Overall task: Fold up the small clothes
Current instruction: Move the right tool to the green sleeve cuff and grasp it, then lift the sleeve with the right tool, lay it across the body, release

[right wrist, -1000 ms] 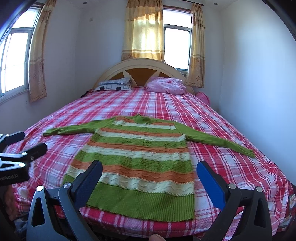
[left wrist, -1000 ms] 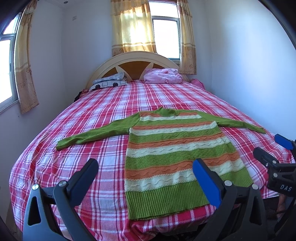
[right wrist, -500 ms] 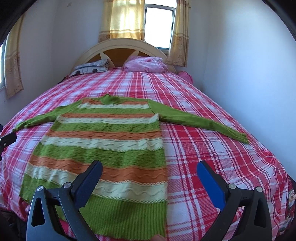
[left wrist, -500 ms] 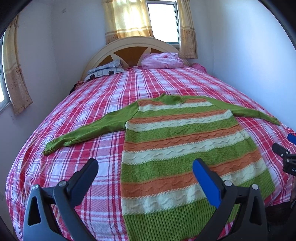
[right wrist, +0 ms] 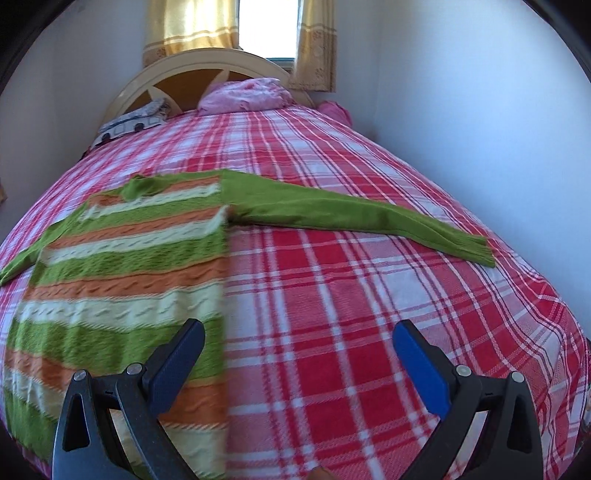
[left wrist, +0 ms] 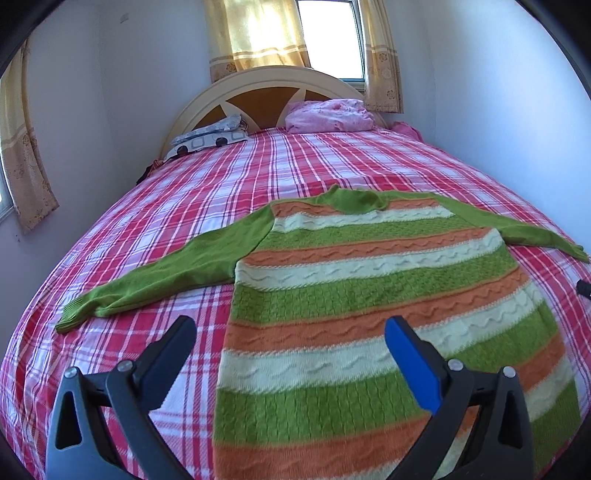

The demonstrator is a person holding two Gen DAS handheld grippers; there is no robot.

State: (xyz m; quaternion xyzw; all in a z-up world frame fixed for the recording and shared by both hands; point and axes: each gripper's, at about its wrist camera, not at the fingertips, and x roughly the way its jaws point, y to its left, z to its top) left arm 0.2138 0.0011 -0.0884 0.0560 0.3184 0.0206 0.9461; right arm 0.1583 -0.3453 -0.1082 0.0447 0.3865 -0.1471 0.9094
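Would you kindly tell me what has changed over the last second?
Both grippers advanced over the bed, apart: the left gripper over the sweater's left edge, the right gripper beyond its right edge. Both stayed open, holding nothing; the sweater stayed flat, sleeves spread.

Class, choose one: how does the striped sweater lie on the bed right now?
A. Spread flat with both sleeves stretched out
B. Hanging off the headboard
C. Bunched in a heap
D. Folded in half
A: the sweater lies flat on the plaid bed, a green sleeve stretched out to each side.

Home bedroom: plaid-covered bed (left wrist: 332, 166), headboard (left wrist: 266, 92), curtained window (left wrist: 325, 33)
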